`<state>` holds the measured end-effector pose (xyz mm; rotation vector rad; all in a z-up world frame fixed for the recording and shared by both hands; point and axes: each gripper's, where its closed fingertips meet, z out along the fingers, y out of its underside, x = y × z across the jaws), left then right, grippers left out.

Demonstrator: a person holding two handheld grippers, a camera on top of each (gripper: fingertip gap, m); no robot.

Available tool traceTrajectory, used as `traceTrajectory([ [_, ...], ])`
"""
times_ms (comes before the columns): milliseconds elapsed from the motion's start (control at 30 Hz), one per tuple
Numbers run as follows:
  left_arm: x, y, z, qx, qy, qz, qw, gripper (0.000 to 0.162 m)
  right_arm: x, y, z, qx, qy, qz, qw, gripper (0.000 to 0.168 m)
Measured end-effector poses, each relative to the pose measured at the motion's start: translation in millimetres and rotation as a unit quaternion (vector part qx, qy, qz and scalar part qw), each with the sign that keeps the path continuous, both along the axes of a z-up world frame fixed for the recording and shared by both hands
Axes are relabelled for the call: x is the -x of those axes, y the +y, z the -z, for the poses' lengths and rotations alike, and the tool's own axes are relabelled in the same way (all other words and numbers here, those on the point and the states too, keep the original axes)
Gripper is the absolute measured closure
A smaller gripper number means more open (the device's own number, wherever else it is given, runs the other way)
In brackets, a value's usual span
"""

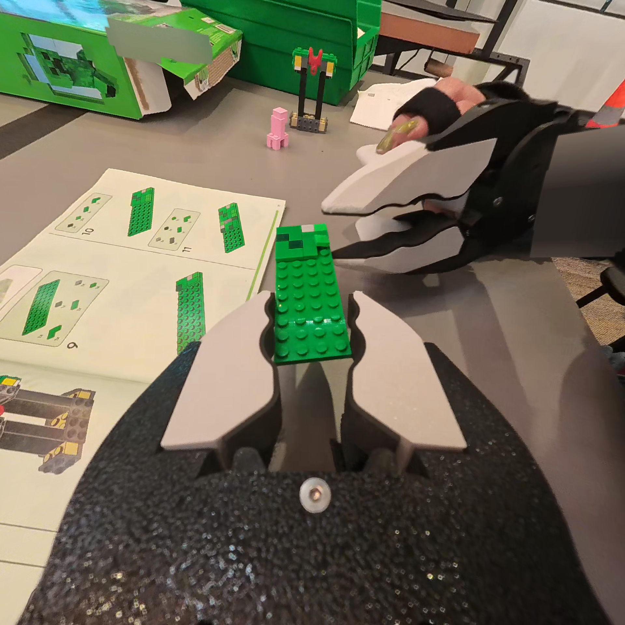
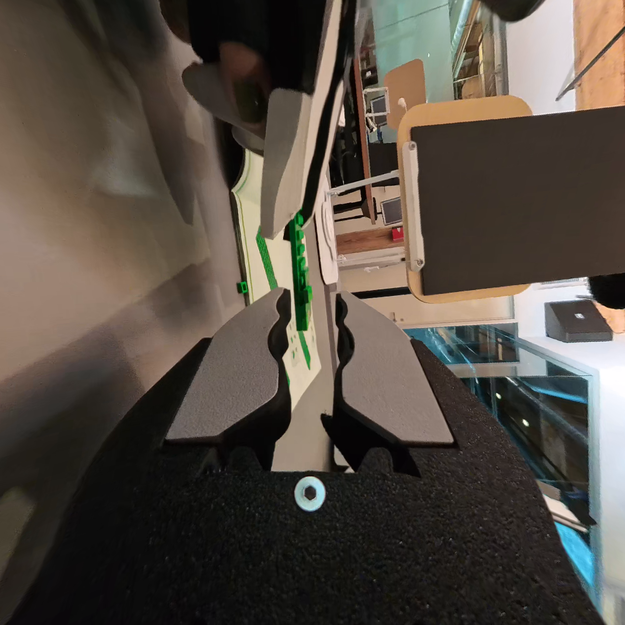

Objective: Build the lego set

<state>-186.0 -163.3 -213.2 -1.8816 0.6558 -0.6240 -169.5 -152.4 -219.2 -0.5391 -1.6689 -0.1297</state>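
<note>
Left tongs: closed on the near end of the green plate, one pad at each long side.
Right tongs: narrowly parted and empty, rolled on their side; in the left wrist view they sit just beside the plate's far right corner, lower tip almost at the tiles.
Green plate: lies lengthwise on the grey bench, touching the right edge of the instruction booklet; a patch of flat green tiles with one grey tile covers its far end, the rest is bare studs.
Loose brick: small, green, on the bench by the booklet's edge, seen only from the right wrist.
Other builds: a pink figure and a black-and-green frame stand toward the far edge, before the green boxes.
Risk, slip: the grip is only at one end, so a press at the tiled end could pivot or tip the plate.
Risk, knock: the right tip sits so close that a sideways nudge might lift a tile.
Writing: the booklet carries step numbers and part pictures; the boxes carry printed art; nothing is repeated here.
</note>
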Motion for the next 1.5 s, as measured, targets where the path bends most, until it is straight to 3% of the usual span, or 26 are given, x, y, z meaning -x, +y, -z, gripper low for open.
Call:
traceTrajectory([
  [433,-1.4,-0.8,1.0,0.002,0.004,0.005,1.000,0.122,4.7,-2.7,14.5,-0.054,-0.009,0.005,0.998,0.159],
  [933,-0.9,-0.5,0.5,-0.003,0.009,0.000,1.000,0.122,8.4,-1.6,15.3,-0.085,-0.020,0.024,0.996,0.162],
  [1300,0.8,0.8,0.0,-0.003,0.005,-0.006,1.000,0.122,7.2,0.3,10.0,-0.027,0.003,0.013,1.000,0.162],
  [1400,3.5,1.7,-0.6,-0.004,0.003,-0.013,1.000,0.122,1.3,5.0,9.1,0.014,0.013,0.017,1.000,0.144],
  [1500,4.5,2.1,-1.3,-0.004,-0.001,-0.015,1.000,0.122,-1.8,12.6,7.4,0.067,0.025,0.019,0.997,0.141],
])
